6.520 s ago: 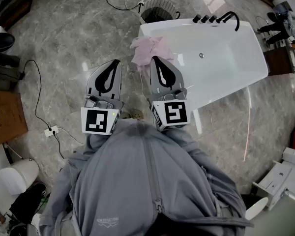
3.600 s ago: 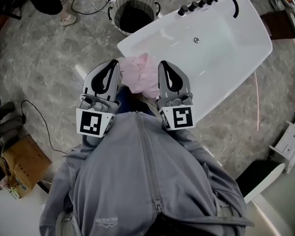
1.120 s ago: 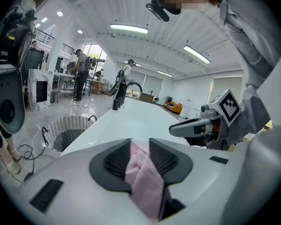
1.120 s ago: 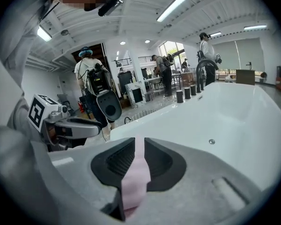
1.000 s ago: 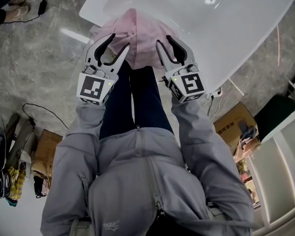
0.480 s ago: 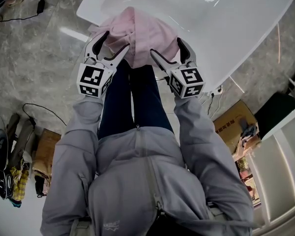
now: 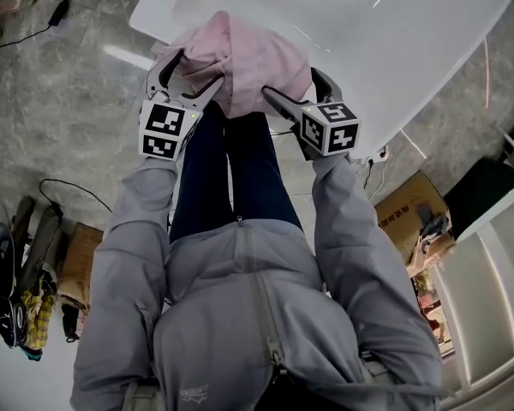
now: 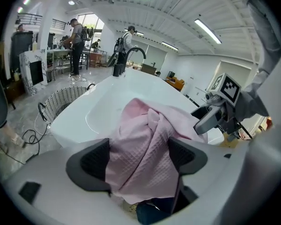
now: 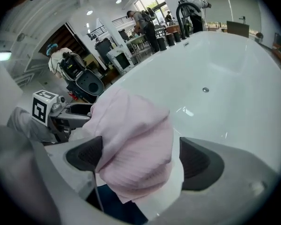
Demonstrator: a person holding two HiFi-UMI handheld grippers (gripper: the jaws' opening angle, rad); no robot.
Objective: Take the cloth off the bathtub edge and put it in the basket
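Observation:
A crumpled pink cloth point(image 7: 240, 54) hangs over the near edge of the white bathtub point(image 7: 377, 50). My left gripper point(image 7: 187, 80) is at the cloth's left side and my right gripper point(image 7: 298, 92) at its right side. Both sets of jaws are opening, with cloth between them. In the left gripper view the cloth point(image 8: 140, 144) fills the gap of the left gripper point(image 8: 139, 161). In the right gripper view the cloth point(image 9: 131, 139) lies against the left pad of the right gripper point(image 9: 143, 159), apart from the right pad. A wire basket point(image 8: 61, 102) stands beyond the tub's end.
The person's dark trouser legs point(image 7: 240, 161) stand against the tub. A cardboard box point(image 7: 411, 212) and a wall plug sit on the floor at the right, a cable point(image 7: 68, 191) at the left. People point(image 8: 77, 36) stand far behind the black tap point(image 8: 131, 55).
Both grippers have pushed forward over the tub edge and their jaws have spread wider round the pink cloth. The cloth still lies on the edge.

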